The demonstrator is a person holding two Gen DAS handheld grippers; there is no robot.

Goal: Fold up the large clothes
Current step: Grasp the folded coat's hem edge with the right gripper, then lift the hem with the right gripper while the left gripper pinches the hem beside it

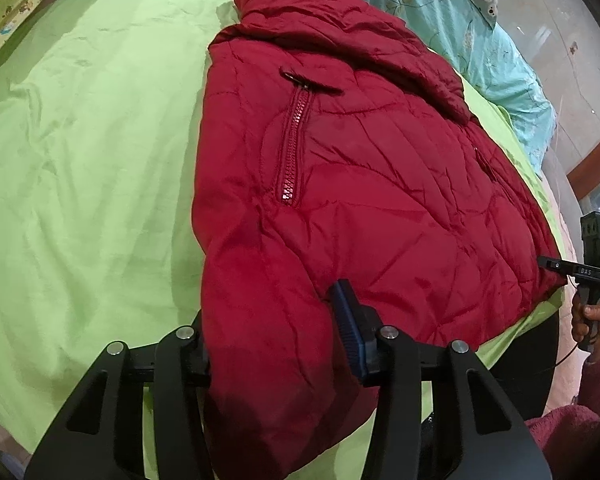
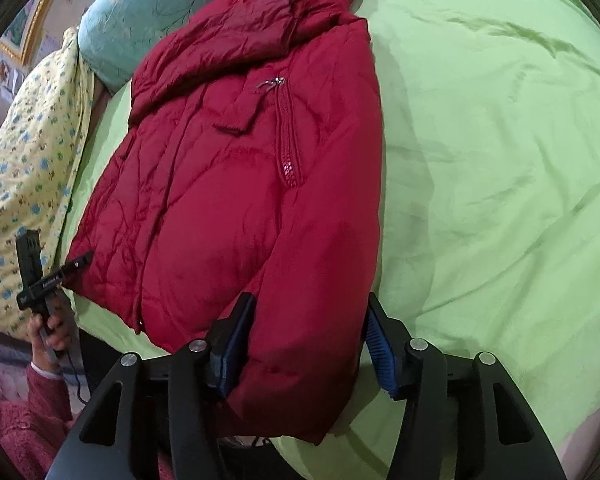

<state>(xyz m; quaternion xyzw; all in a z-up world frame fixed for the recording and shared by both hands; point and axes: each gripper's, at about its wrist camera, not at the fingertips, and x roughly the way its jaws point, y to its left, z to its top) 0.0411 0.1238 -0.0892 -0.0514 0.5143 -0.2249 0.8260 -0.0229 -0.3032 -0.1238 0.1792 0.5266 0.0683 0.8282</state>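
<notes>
Lime-green bedsheet (image 1: 80, 168) across a bed, teal floral pillow (image 2: 148, 4) at the head. Spread flat on it: red quilted puffer jacket (image 1: 360, 184), collar far, sleeves folded in. Left tongs (image 1: 276, 344) and right tongs (image 2: 306, 344) spread wide, each straddling a near hem corner, unpinched. Probably mid-fold; next calls for closing, lifting hem toward collar.
</notes>
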